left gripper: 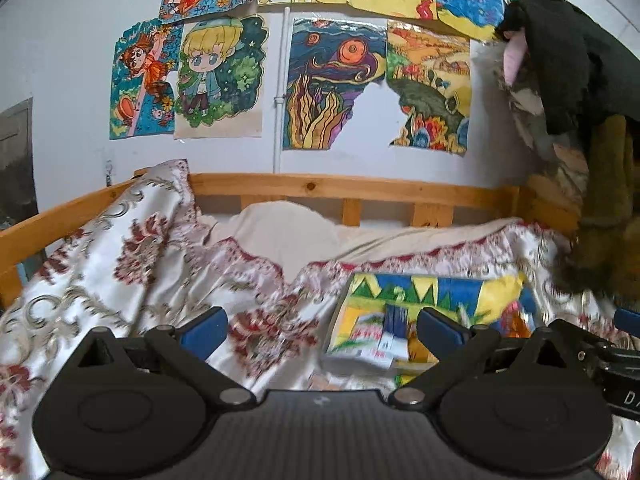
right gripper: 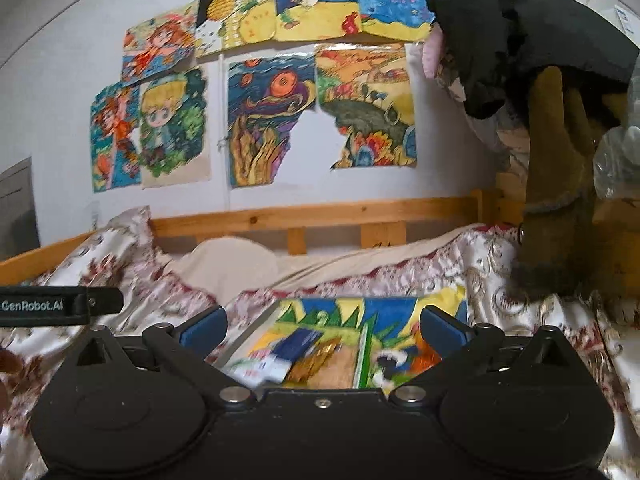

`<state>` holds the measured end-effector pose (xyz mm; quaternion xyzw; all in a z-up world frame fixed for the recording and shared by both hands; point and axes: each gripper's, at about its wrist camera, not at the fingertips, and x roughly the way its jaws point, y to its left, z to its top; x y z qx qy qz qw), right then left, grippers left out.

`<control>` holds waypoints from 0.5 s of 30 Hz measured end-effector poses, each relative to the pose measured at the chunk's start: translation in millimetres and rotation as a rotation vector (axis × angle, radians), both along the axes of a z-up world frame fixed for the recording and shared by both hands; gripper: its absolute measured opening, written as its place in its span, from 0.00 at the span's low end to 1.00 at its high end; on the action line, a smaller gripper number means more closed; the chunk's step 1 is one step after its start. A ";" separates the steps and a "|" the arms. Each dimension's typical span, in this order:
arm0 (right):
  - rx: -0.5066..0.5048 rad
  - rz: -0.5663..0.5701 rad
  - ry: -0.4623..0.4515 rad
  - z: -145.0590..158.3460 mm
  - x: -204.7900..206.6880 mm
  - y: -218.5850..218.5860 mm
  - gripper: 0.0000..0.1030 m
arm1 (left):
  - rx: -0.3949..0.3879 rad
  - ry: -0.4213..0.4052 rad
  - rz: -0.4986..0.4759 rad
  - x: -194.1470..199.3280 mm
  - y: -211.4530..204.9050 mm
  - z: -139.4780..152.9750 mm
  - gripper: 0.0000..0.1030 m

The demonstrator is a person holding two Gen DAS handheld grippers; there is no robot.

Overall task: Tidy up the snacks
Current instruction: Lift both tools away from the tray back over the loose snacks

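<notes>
Left wrist view shows the left claw (left gripper: pixel 320 332) spread wide with nothing between its blue pads; the right claw (right gripper: pixel 322 330) is likewise released and empty; both hang above a bed (left gripper: pixel 120 248) draped in a floral cover. The snacks (right gripper: pixel 288 356) lie on a colourful painted sheet (right gripper: pixel 352 312) on that cover, just below and ahead of the claws; they are blurred, but a dark blue packet (right gripper: pixel 298 344) and a gold-brown packet (right gripper: pixel 316 360) lie side by side, touching or nearly so. The likely trouble: the cover is soft and rumpled, so a packet could slide or tip as a pad presses down, and closing on one may drag its neighbour. The blue packet's long axis seems to run diagonally, from near-left toward far-right.
</notes>
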<state>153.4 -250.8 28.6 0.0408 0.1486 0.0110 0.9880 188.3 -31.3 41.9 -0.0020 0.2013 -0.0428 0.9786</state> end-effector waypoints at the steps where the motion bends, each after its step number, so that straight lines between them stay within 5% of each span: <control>1: -0.002 0.009 0.012 -1.8 -7.2 2.9 0.99 | 0.012 0.008 0.001 -7.6 2.0 -1.4 1.00; 15: -0.014 0.084 0.145 -19.6 -70.2 27.5 0.99 | 0.003 0.169 0.119 -67.2 44.5 -18.3 1.00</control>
